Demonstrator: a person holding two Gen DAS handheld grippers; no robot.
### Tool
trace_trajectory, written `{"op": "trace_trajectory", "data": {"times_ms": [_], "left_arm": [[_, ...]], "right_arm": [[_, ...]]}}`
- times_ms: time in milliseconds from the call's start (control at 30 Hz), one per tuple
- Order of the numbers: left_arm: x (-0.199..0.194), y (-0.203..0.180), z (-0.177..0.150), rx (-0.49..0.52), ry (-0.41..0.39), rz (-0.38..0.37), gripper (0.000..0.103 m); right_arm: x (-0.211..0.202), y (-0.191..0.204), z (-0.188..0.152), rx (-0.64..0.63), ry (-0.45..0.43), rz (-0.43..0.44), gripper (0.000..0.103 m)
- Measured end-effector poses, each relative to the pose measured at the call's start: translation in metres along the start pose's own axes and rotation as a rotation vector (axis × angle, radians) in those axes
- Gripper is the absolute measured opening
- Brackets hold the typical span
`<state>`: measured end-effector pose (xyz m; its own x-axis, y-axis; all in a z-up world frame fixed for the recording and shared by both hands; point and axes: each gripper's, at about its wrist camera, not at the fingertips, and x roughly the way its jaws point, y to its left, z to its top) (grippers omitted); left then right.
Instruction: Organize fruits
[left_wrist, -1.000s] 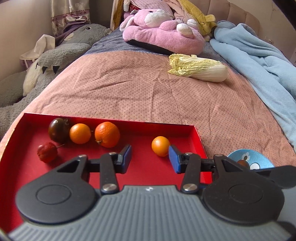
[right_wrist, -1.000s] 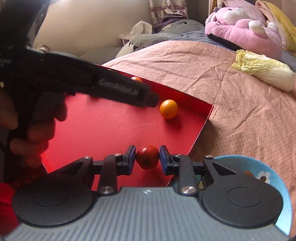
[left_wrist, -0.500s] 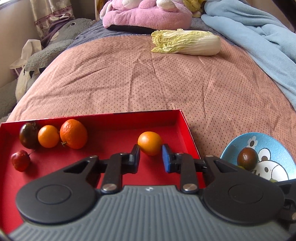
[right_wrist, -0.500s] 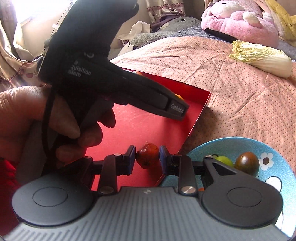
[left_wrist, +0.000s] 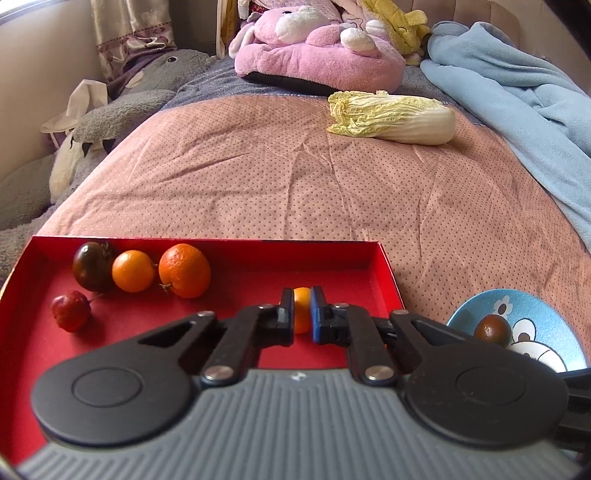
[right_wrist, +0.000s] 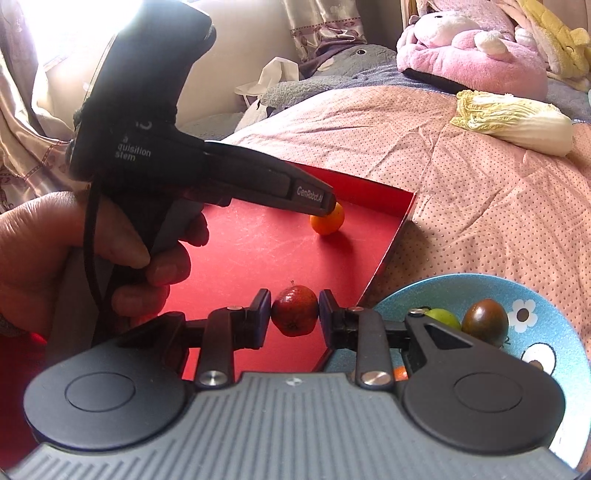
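Holding fruit in both hands, you are mid-transfer from the red tray (left_wrist: 384, 266) to the blue bowl (right_wrist: 524, 295). Your left tool (left_wrist: 303, 314) is pinched narrow on the small orange (left_wrist: 302, 308) near the tray's 3 o'clock wall. From the right wrist view that orange (right_wrist: 327, 221) seems to sit on the tray floor under the tool's tip, so I judge it gripped but not yet lifted. Your right tool (right_wrist: 295, 314) is clamped on the small red fruit (right_wrist: 295, 312), carried over the tray's corner, with the bowl just beside it at 3 o'clock.

To do this step well, finish the right hand first: swing it toward 3 o'clock until the red fruit hangs over bare bowl, clear of the dark tomato (right_wrist: 485, 321) and the green fruit (right_wrist: 443, 317) already lying there, then lower before you let go so it does not roll out. Lift the left hand straight up before turning it, since the tray wall stands close at 3 o'clock and a sideways drag could knock the orange loose. Keep the squeeze light; the pads sit near the orange's middle, which looks good.

Left in the tray at 10 o'clock are a dark tomato (left_wrist: 92, 266), two oranges (left_wrist: 133, 271) (left_wrist: 184, 270) and a second red fruit (left_wrist: 70, 311). The cabbage (left_wrist: 391, 117) on the bed (left_wrist: 295, 184) is no fruit, I think; leave it.
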<state>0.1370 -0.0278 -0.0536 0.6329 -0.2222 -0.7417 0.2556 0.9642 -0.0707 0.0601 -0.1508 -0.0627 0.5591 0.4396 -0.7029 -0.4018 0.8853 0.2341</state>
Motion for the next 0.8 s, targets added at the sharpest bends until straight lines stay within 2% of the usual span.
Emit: {"op": "trace_trajectory", "data": {"times_ms": [167,567,600,633,667,800], "left_arm": [[-0.001,0.003,-0.002,-0.013,0.022,-0.028,0.014],[0.001,0.001,-0.002,0.009,0.009,-0.024,0.015],[0.002,0.000,-0.001,0.012,0.009,-0.018,0.019],[0.003,-0.001,-0.001,0.014,0.017,-0.006,0.037],[0.006,-0.001,-0.002,0.014,0.029,0.004,0.050],[0.015,-0.005,-0.004,0.050,0.059,0.026,0.050]], "right_arm": [[0.003,0.001,-0.002,-0.005,0.009,-0.011,0.033],[0.002,-0.002,-0.006,0.004,0.010,-0.015,0.033],[0.002,-0.002,-0.006,0.004,0.010,-0.014,0.033],[0.003,-0.002,-0.006,0.004,0.010,-0.013,0.033],[0.002,-0.002,-0.006,0.005,0.010,-0.012,0.033],[0.004,-0.002,-0.007,0.007,0.011,-0.010,0.033]]}}
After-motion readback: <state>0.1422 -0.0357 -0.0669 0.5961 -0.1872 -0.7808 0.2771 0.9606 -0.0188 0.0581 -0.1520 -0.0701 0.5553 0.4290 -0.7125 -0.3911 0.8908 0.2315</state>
